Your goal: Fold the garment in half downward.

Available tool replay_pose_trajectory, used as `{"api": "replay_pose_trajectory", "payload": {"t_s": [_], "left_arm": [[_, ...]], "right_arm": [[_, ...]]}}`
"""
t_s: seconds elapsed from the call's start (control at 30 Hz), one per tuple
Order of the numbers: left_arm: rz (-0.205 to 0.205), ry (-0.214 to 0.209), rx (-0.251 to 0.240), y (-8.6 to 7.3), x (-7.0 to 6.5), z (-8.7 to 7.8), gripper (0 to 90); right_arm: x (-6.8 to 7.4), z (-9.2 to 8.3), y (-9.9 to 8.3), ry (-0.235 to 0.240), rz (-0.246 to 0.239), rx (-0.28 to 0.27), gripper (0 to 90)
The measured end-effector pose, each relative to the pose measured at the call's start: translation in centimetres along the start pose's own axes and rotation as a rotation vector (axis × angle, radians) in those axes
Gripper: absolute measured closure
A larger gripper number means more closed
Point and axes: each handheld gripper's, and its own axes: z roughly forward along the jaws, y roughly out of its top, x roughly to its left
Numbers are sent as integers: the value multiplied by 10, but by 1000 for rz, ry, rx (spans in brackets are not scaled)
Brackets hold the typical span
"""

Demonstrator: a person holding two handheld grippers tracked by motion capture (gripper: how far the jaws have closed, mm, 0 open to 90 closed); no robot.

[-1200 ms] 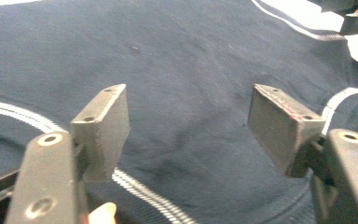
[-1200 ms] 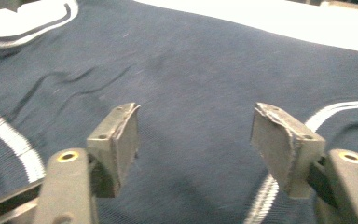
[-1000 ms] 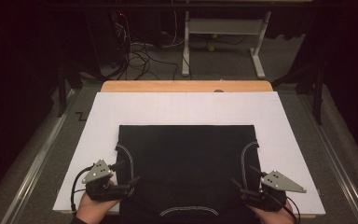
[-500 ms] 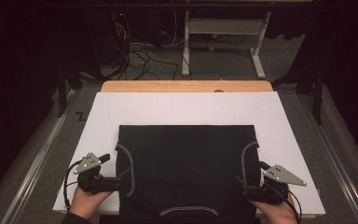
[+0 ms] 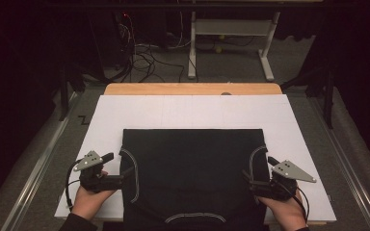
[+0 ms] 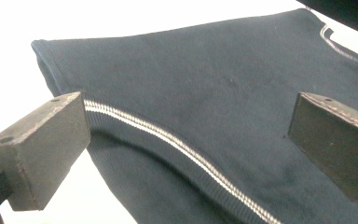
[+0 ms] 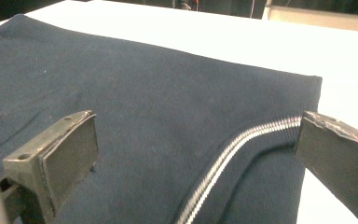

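White sheet-covered counter (image 5: 192,108) carries the folded dark navy knit garment with white piping (image 5: 192,173), lying flat at centre. Left claw (image 5: 119,182) and right claw (image 5: 248,184), at its side edges, have just opened wide; nothing gripped, garment released, fold apparently set

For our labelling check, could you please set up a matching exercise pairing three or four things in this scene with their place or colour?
Things:
1. garment
2. sheet
3. left gripper
4. right gripper

Places or colours:
A. white, spread over the table
B. open, by the garment's right edge in the high view
C. dark with pale trim lines, lying flat
D. open, by the garment's left edge in the high view

Pairs: 1-C, 2-A, 3-D, 4-B
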Motion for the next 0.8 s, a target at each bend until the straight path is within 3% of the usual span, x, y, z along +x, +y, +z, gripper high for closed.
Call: {"api": "replay_pose_trajectory", "payload": {"t_s": [0.2, 0.33, 0.53, 0.63, 0.8], "left_arm": [[-11, -19, -27, 17, 3, 7, 0], [18, -8, -37, 25, 2, 10, 0], [30, -3, -32, 33, 5, 17, 0], [2, -20, -35, 36, 9, 18, 0], [11, 1, -31, 44, 16, 22, 0]], "right_arm": [[11, 8, 13, -6, -40, -11, 0], [21, 16, 19, 14, -48, -12, 0], [44, 27, 29, 61, -83, -22, 0], [55, 35, 32, 85, -100, -21, 0], [74, 49, 34, 128, -116, -6, 0]]}}
